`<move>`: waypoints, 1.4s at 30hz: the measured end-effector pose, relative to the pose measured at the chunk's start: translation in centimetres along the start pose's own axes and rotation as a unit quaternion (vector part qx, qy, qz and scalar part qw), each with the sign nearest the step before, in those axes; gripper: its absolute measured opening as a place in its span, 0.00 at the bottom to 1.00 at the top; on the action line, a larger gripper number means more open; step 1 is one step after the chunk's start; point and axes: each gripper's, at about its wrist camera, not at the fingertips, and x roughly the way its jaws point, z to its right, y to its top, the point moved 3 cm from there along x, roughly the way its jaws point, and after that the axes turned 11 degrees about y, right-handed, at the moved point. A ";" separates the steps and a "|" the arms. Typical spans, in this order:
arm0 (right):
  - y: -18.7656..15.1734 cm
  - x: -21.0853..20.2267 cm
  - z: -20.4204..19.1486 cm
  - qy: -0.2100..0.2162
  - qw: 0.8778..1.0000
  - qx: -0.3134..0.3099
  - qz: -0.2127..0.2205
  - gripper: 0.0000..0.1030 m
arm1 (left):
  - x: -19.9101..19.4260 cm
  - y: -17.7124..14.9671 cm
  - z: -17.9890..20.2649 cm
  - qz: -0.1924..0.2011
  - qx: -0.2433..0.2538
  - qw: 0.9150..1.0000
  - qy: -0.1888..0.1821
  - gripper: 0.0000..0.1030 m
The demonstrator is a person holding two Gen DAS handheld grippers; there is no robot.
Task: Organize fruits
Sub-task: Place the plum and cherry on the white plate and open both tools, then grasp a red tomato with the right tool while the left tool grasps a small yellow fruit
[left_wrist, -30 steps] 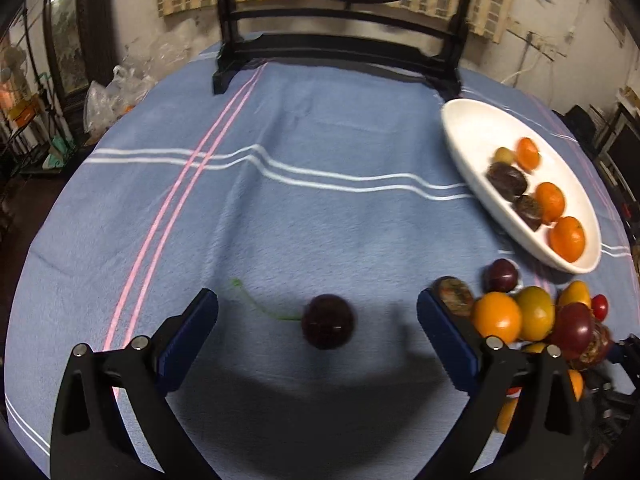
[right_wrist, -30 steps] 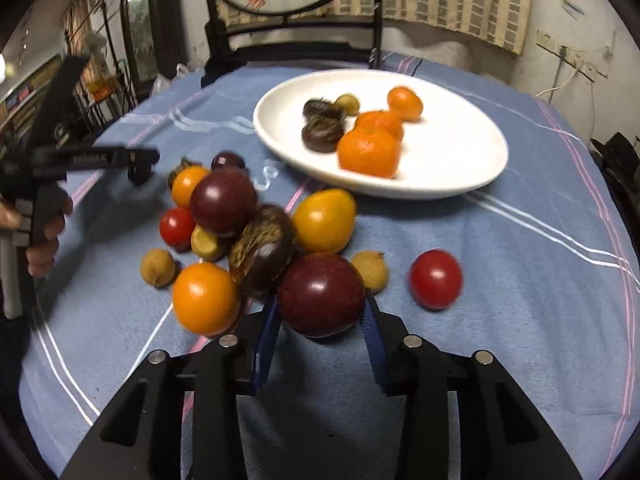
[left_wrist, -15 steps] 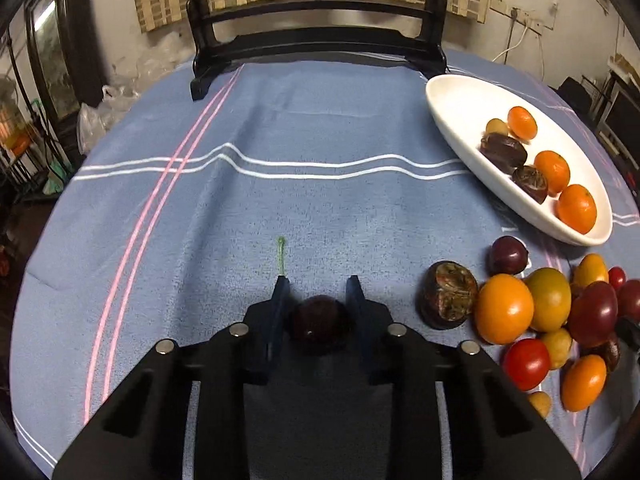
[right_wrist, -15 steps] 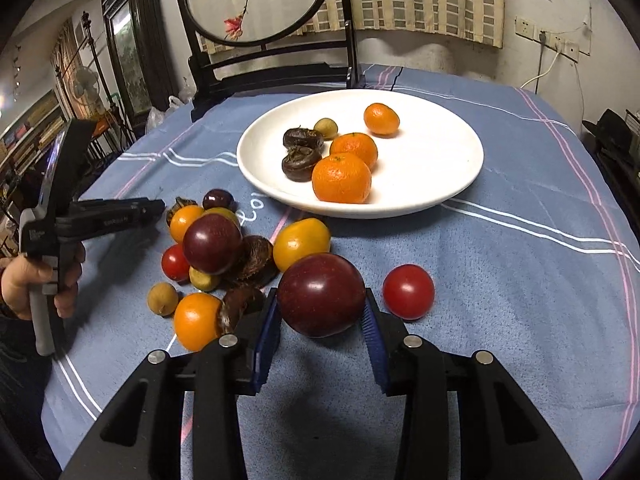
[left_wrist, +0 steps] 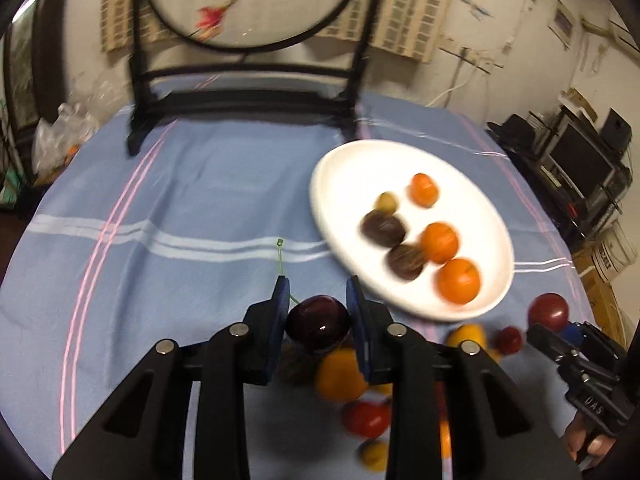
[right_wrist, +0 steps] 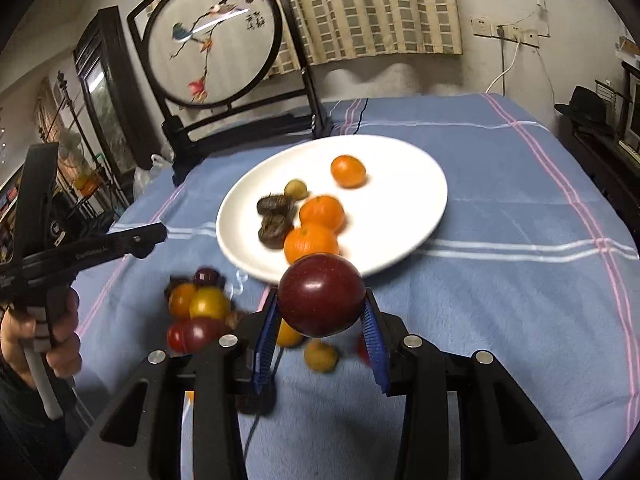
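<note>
Both tools are gripping fruit, left tool a cherry, right tool a plum; advisable: releasing low over the white plate's bare far side.

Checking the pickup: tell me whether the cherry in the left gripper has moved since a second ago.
Yes. The cherry, then lying on the blue tablecloth, is now clamped in the left gripper, lifted and carried toward the white plate.

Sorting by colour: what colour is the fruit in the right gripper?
Dark red plum, clearest in the right wrist view.
</note>
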 end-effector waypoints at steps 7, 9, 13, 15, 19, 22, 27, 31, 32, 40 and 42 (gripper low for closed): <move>2.9 3.3 1.8 -0.028 1.000 0.011 -0.008 0.39 | 3.8 2.7 5.2 -0.003 0.028 1.000 0.005 0.28; 3.0 4.3 2.6 -0.025 0.999 0.026 -0.016 0.39 | 5.0 2.7 5.8 -0.012 0.030 0.999 0.010 0.28; 3.0 5.3 3.0 -0.019 0.999 0.033 -0.017 0.47 | 6.7 2.3 6.3 -0.024 0.034 0.999 0.016 0.51; 3.0 5.0 3.1 -0.019 0.999 0.033 -0.008 0.52 | 6.5 2.1 6.3 -0.013 0.034 0.999 0.014 0.59; 2.9 4.1 3.4 -0.013 0.999 0.035 0.000 0.52 | 4.9 1.9 6.1 0.009 0.050 0.998 0.028 0.67; 2.4 3.4 3.7 -0.012 0.999 0.036 0.001 0.52 | 3.2 1.1 4.8 0.026 0.043 0.998 0.044 0.78; 1.5 2.1 3.9 -0.017 0.999 0.037 0.001 0.52 | 1.4 -0.5 2.5 0.032 0.030 0.997 0.060 0.85; 0.2 1.5 3.6 -0.039 0.999 0.021 -0.014 0.53 | 0.8 -2.1 0.9 0.024 0.017 0.998 0.058 0.87; -0.2 1.3 3.5 -0.044 0.999 0.019 -0.019 0.53 | 0.8 -2.5 0.6 0.020 0.015 0.998 0.059 0.87; -2.5 2.5 3.6 -0.063 0.996 0.012 -0.061 0.51 | 0.7 -4.3 -1.3 0.004 0.009 0.998 0.056 0.87; -2.8 3.1 3.5 -0.060 0.996 0.012 -0.068 0.46 | 0.7 -4.7 -1.4 0.000 0.009 0.998 0.054 0.87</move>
